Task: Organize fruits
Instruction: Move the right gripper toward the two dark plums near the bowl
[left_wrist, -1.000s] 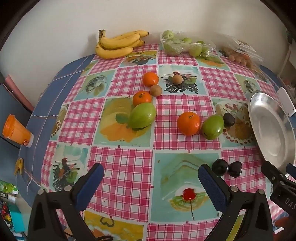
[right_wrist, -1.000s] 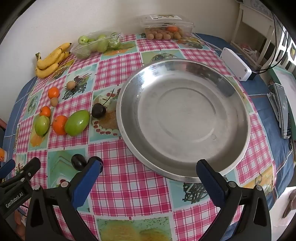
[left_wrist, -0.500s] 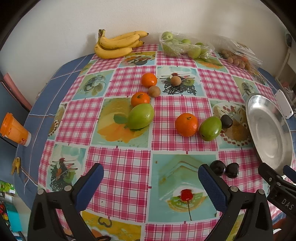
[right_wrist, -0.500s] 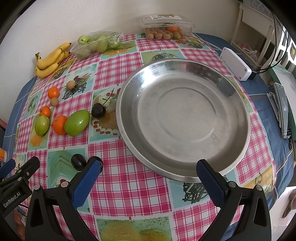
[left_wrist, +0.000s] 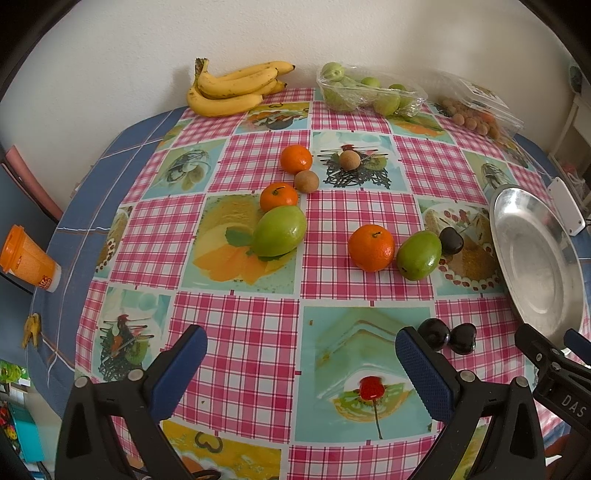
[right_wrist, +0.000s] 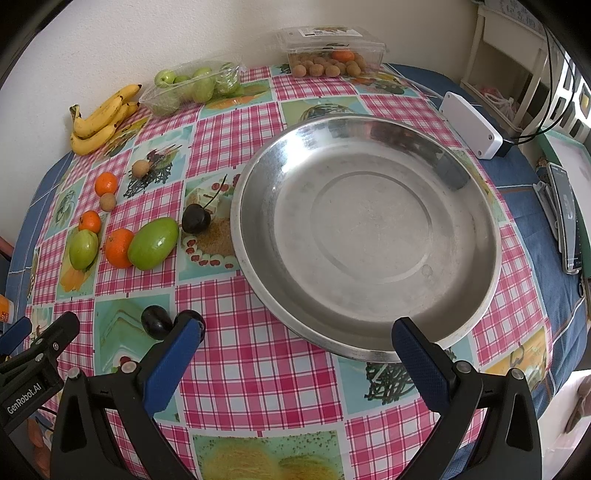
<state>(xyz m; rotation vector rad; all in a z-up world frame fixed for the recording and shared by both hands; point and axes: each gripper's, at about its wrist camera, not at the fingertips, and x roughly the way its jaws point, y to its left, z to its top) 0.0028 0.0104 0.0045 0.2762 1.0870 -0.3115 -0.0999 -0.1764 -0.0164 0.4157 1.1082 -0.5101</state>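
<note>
My left gripper (left_wrist: 299, 343) hangs open over the checked tablecloth at the near edge, holding nothing. Ahead of it lie three oranges (left_wrist: 371, 247), two green fruits (left_wrist: 279, 230), two small brown fruits (left_wrist: 306, 181) and a dark cherry (left_wrist: 450, 240). Two more dark fruits (left_wrist: 434, 334) sit just past its right finger. My right gripper (right_wrist: 297, 326) is open too, in front of the near rim of the empty steel plate (right_wrist: 240, 206). One dark fruit (right_wrist: 155, 321) shows left of its left finger; another is half hidden behind that finger.
Bananas (left_wrist: 236, 88), a bag of green fruit (left_wrist: 369, 92) and a clear box of brown fruit (right_wrist: 332, 55) line the wall. A white device (right_wrist: 472, 125) and a phone (right_wrist: 567, 218) lie right of the plate. An orange cup (left_wrist: 26, 258) stands past the table's left edge.
The left wrist view has drifted very slightly, so the fruit sit a touch further left. The right gripper has not moved. Both stay open and hold nothing.
</note>
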